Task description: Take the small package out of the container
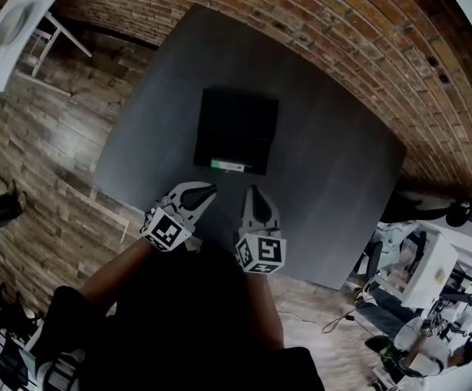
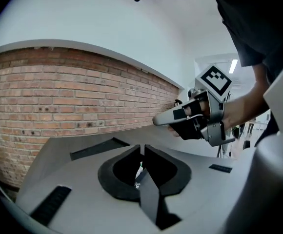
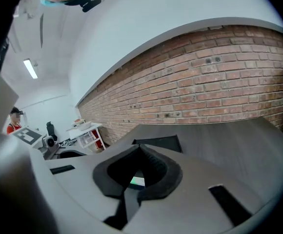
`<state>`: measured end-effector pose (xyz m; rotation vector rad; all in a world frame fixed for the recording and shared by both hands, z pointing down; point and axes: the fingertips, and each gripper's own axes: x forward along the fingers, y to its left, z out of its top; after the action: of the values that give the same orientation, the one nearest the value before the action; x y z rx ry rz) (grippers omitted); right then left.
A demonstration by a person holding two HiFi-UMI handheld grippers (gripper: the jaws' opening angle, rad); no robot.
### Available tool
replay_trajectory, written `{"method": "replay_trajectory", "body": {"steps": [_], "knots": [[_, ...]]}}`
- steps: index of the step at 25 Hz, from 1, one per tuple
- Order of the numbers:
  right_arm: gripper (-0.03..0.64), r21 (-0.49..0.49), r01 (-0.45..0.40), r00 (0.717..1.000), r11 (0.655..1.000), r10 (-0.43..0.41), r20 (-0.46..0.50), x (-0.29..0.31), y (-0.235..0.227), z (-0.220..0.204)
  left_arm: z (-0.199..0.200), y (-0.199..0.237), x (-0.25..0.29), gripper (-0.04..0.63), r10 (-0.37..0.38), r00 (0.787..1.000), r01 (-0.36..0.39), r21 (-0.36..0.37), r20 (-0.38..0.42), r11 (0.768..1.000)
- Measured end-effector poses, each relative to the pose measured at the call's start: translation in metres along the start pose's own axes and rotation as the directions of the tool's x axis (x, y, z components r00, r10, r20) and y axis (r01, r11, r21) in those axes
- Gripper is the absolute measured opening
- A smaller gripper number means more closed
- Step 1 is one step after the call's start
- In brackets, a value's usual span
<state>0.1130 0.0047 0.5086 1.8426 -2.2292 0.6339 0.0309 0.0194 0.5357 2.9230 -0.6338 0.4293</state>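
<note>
White side table: far left on the wood floor, well apart from everything.
Left gripper: jaws pressed together and empty, hovering over the near part of the grey table.
Container: black, mid-table, just beyond both grippers' tips.
Small package: green and white, at the container's near edge, facing the grippers.
Right gripper: jaws closed on nothing, just beside the left one.
Brick wall: behind the table.

**Office-like lab workspace**

A brick wall and plank floor are seen around a grey table. A white desk is placed upper left; a second desk, cables and a seated person are seen lower right.
</note>
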Motion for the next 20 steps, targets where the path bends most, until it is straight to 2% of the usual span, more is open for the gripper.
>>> {"method": "replay_trajectory", "body": {"steps": [4,8,13,16,17,19,20], "knots": [[0.025,-0.004,-0.036,0.999,0.999,0.036,0.011,-0.005,-0.002,0.002,-0.009,-0.007,0.010,0.051,0.021,0.999,-0.018,0.088,-0.029,0.996],[0.025,0.006,-0.051,0.999,0.999,0.051,0.010,-0.005,-0.010,-0.002,-0.019,-0.005,0.024,0.051,0.021,0.998,-0.014,0.101,-0.062,0.995],[0.025,0.016,-0.076,0.997,0.997,0.076,-0.002,-0.001,-0.014,-0.007,-0.037,0.010,0.033,0.051,0.065,0.990,-0.048,0.138,-0.125,0.989],[0.025,0.009,-0.089,0.996,0.996,0.089,-0.019,0.004,-0.016,-0.010,-0.049,0.020,0.040,0.055,0.066,0.983,-0.041,0.151,-0.170,0.988],[0.025,0.007,-0.093,0.995,0.996,0.093,-0.024,0.006,-0.017,-0.011,-0.054,0.022,0.043,0.070,0.059,0.980,-0.031,0.150,-0.188,0.988],[0.025,0.003,-0.100,0.994,0.995,0.100,-0.034,0.010,-0.018,-0.012,-0.063,0.026,0.048,0.149,0.043,0.974,-0.010,0.145,-0.221,0.989],[0.025,0.003,-0.102,0.994,0.995,0.102,-0.039,0.012,-0.020,-0.013,-0.067,0.028,0.051,0.156,0.036,0.972,-0.001,0.146,-0.233,0.989]]}}
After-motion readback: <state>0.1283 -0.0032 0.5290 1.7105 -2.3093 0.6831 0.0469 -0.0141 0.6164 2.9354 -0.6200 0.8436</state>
